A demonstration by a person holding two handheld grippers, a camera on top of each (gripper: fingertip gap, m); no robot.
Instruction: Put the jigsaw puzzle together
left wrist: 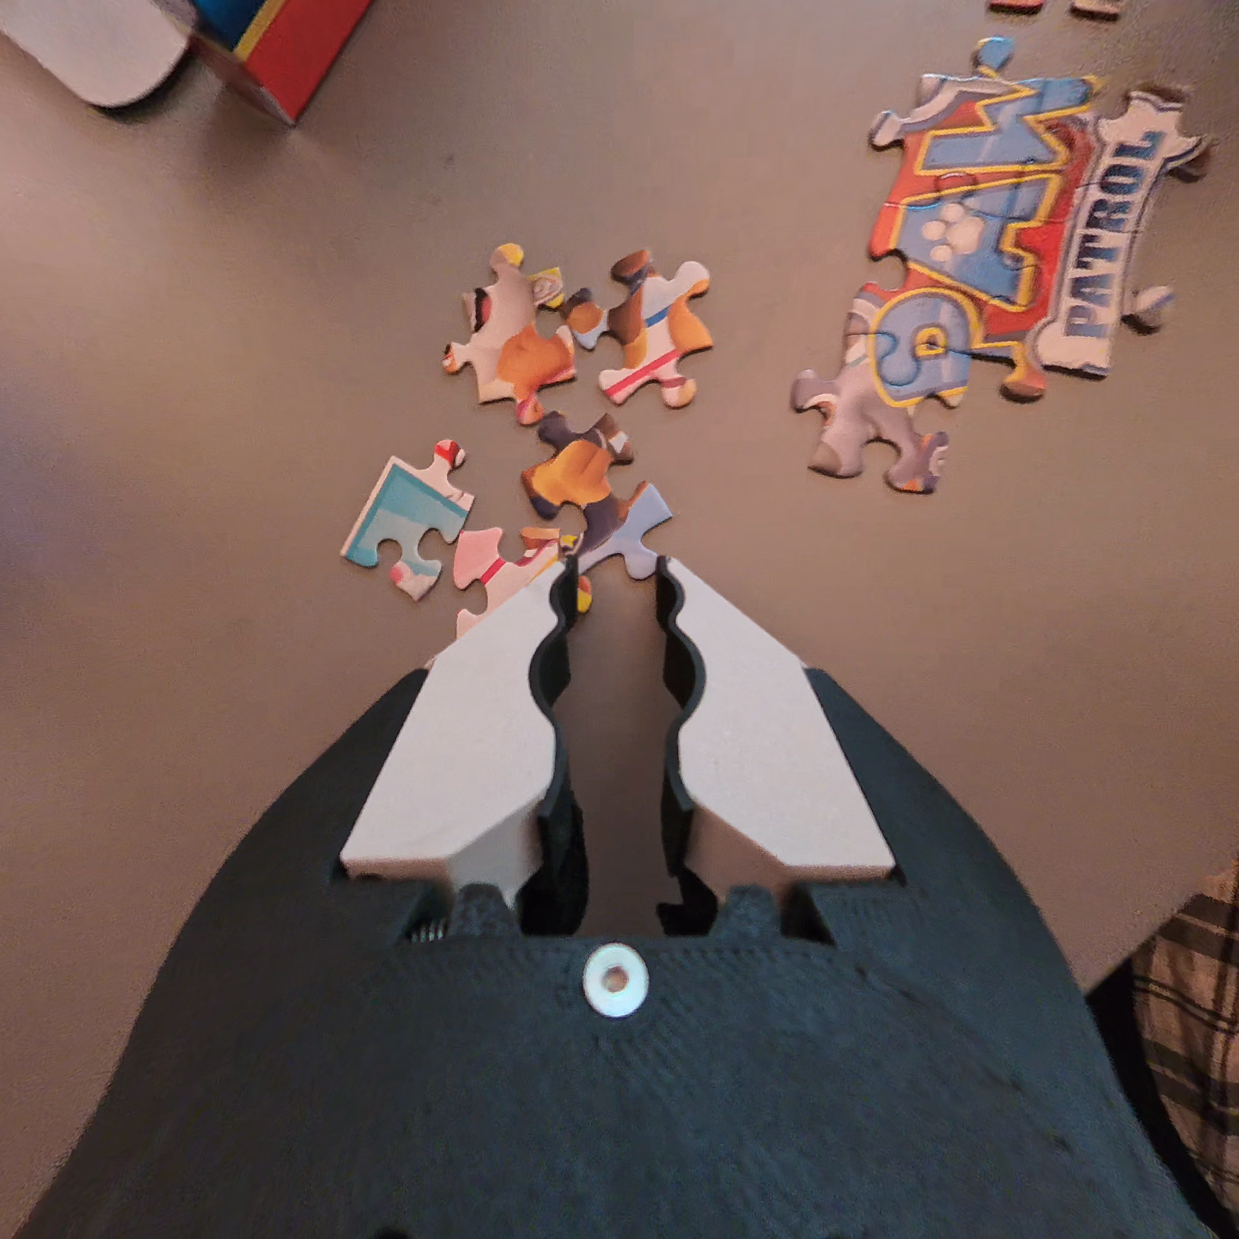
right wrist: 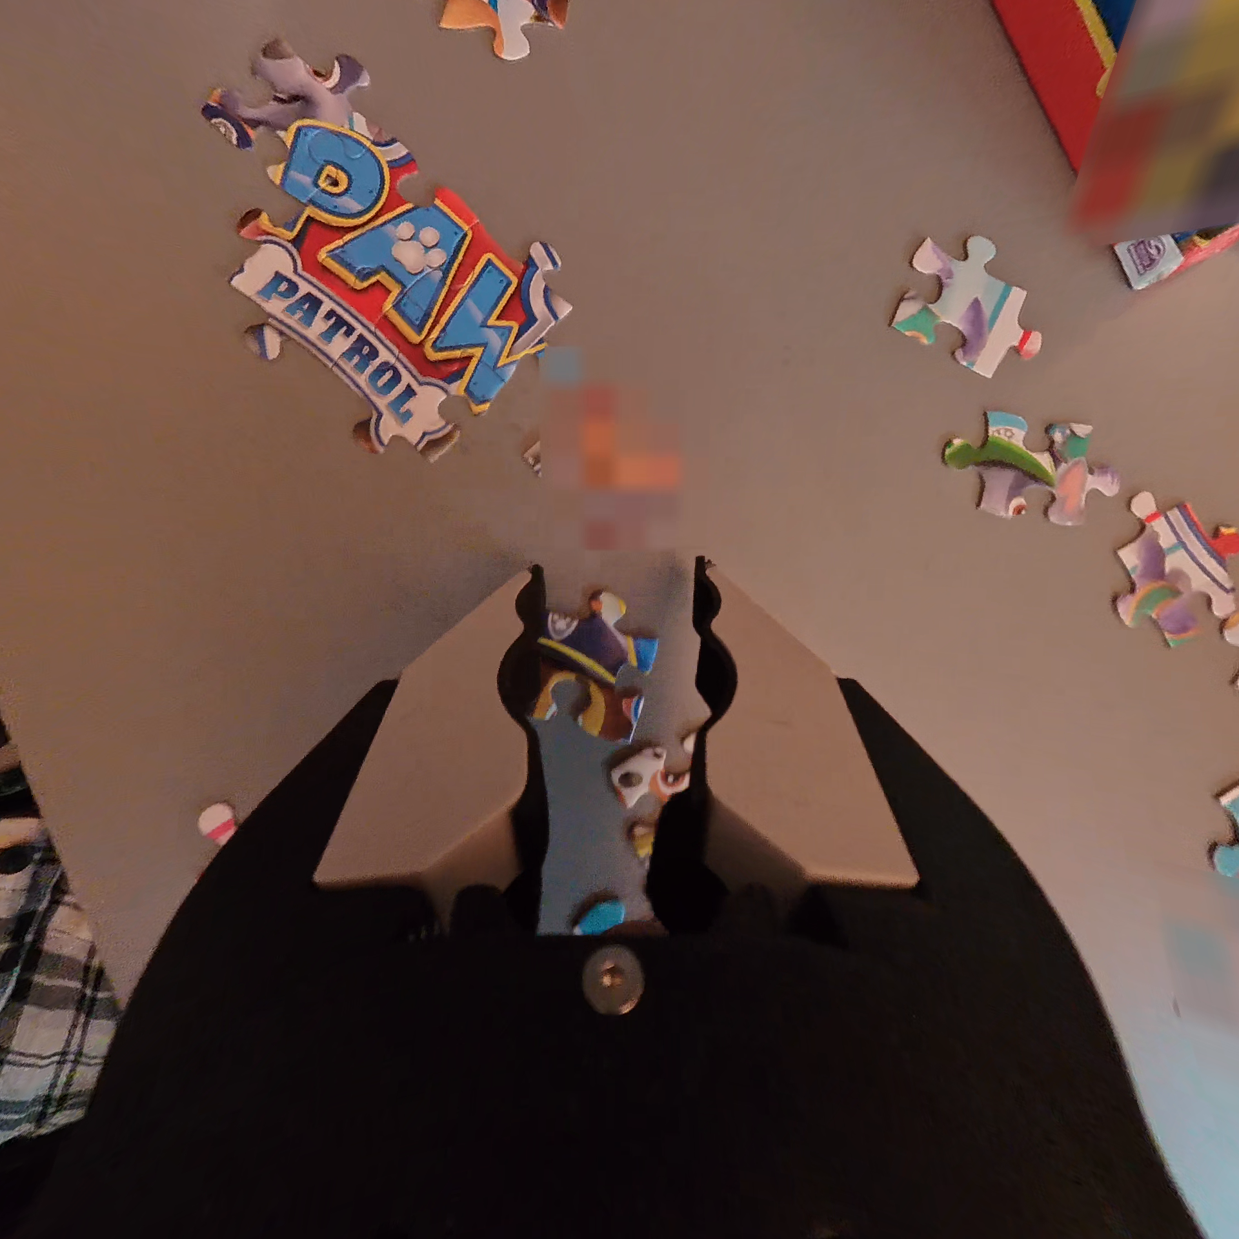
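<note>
Both hand-held grippers hover released over the tabletop [left wrist: 201, 402]: left hand-held gripper [left wrist: 615, 570] above loose puzzle pieces [left wrist: 576, 335], right hand-held gripper [right wrist: 617, 570] near the assembled logo section [right wrist: 395, 268].

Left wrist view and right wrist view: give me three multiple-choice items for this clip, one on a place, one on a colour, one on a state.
1. In the left wrist view, where does the joined logo section lie?
A. upper right
B. lower left
C. inside the box

2. What colour is the box side at the top of that view?
A. green
B. red
C. black

3. How does the left hand-held gripper stand?
A. shut on a piece
B. open, holding nothing
C. out of view

Answers: 1 A, it sits on the table right of the loose pieces. 2 B, red with a yellow and blue stripe. 3 B, bare table shows between its fingers.
</note>
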